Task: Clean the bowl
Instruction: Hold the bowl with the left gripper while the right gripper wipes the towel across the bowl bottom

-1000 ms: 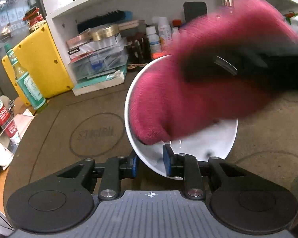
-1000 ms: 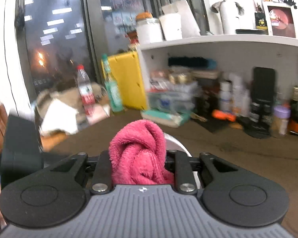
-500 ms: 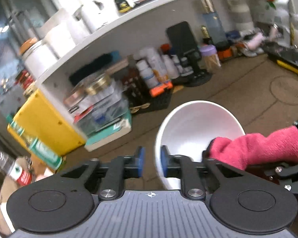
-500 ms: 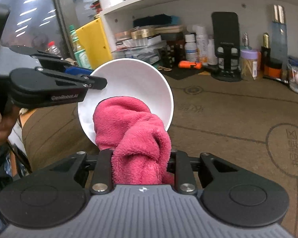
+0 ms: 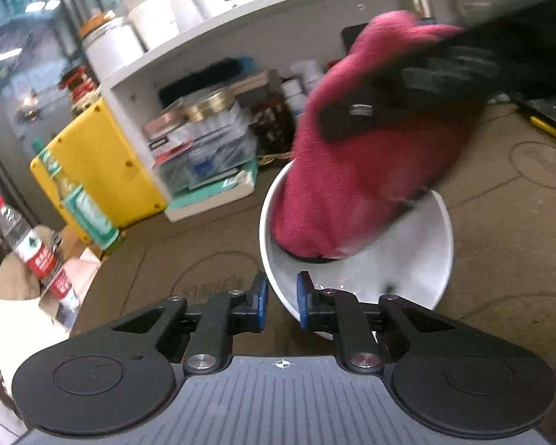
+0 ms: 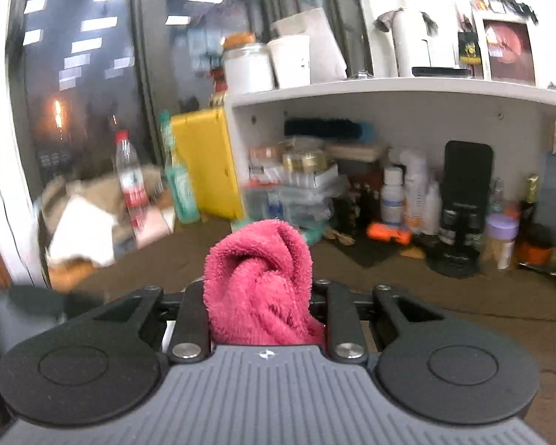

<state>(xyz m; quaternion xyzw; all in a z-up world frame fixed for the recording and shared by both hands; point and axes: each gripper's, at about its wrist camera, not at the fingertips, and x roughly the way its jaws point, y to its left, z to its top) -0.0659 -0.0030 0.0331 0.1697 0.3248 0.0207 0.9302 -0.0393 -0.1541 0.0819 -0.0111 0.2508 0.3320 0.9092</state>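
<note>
Bowl [image 5: 407, 259] mid-wipe, pink towel [image 5: 352, 185] pressed inside.
We pinch its near rim in the left gripper [image 5: 281, 298], lifted above the table [image 5: 204, 244]; our right gripper [image 6: 261, 307] clamps the towel; next, we judge, sweep the unwiped wall.

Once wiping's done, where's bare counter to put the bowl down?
Bare brown counter lies left of the bowl, between it and the green bottle. More lies right of the bowl, toward the printed circle. Under the shelf it is crowded: boxes, bottles, phone stand.
</note>
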